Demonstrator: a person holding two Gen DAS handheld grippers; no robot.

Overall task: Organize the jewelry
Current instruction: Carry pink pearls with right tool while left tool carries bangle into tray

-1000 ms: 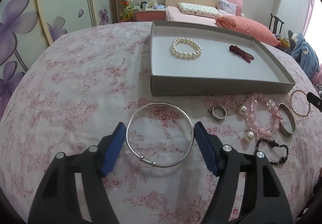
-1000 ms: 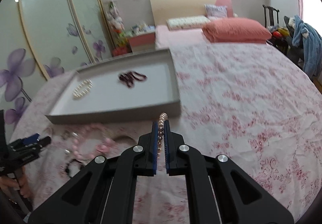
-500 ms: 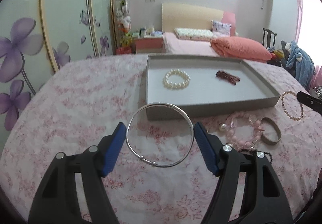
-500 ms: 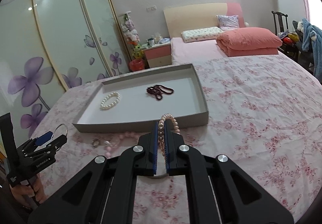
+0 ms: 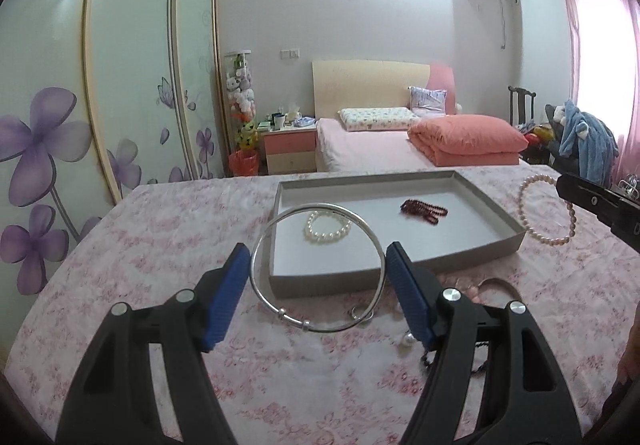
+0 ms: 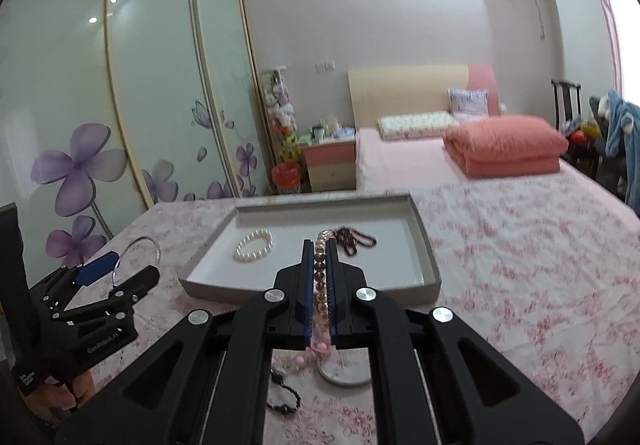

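Left gripper has its blue pads pushed against the two sides of a big thin silver ring bangle, so it is holding it up in the air, just in front of the near wall of the flat grey cardboard tray. In this left view, two things lie in the tray: a white pearl bracelet and a dark red bead string. Those two look done. On the pink flowery bedspread, near the tray, more pieces wait: a small silver ring, a loose pearl and some black beads, partly hidden. Far right, a thin pink pearl bracelet hangs from the other tool.

Right gripper, seen in its own view, is squeezed nearly shut on that pink pearl bracelet, which runs between the pads, above the bedspread and just short of the tray. Below it on the bedspread lie a black bead bracelet, a plain metal bangle and some pink beads. So it looks like two pieces are put away, two are on the way, and several are left.

White letters on the left tool's body read something like "GenRobot.AI". Other small writing there is too tiny to read.
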